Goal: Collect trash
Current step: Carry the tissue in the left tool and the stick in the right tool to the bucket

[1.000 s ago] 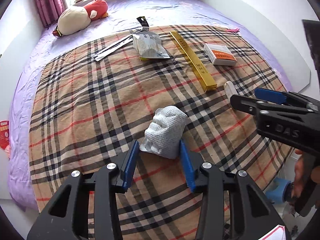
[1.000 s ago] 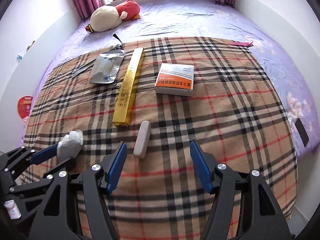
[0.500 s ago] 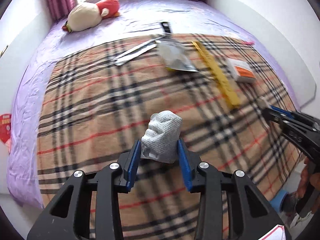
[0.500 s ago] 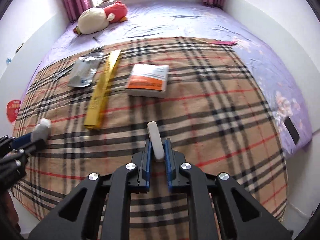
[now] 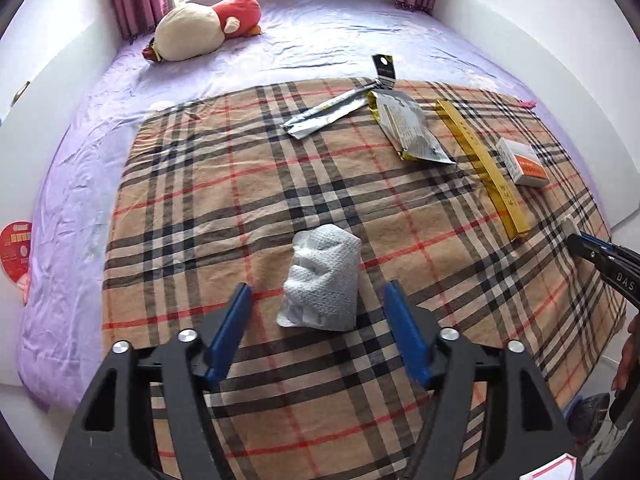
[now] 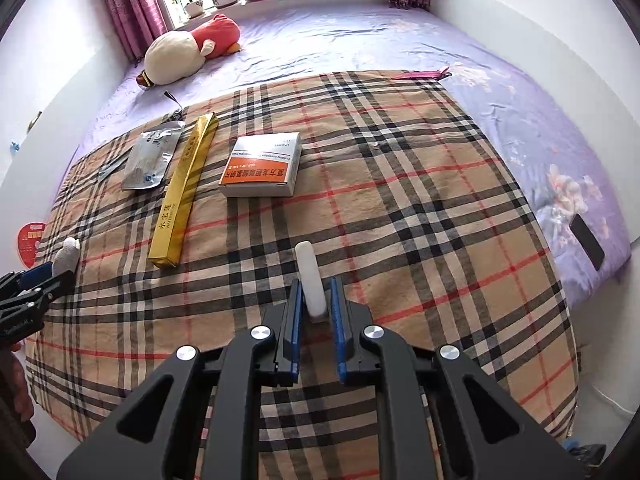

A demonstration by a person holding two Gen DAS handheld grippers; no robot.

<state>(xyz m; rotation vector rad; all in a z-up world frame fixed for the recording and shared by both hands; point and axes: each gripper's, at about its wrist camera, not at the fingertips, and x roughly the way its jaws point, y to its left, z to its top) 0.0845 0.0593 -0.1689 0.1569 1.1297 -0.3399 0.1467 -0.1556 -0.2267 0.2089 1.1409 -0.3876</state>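
A: Left wrist view, item one: left gripper, jaws just been opening, now wide, crumpled paper wad between them but untouched, lying on the plaid blanket.
B: Handling?
A: Likely light, soft, crushable; pinch across its middle.
B: Item two?
A: Right gripper, jaws nearly closed on the stiff white stick, just above the blanket's near half.

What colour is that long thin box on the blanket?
Gold-yellow long thin box, clearest in the right wrist view.
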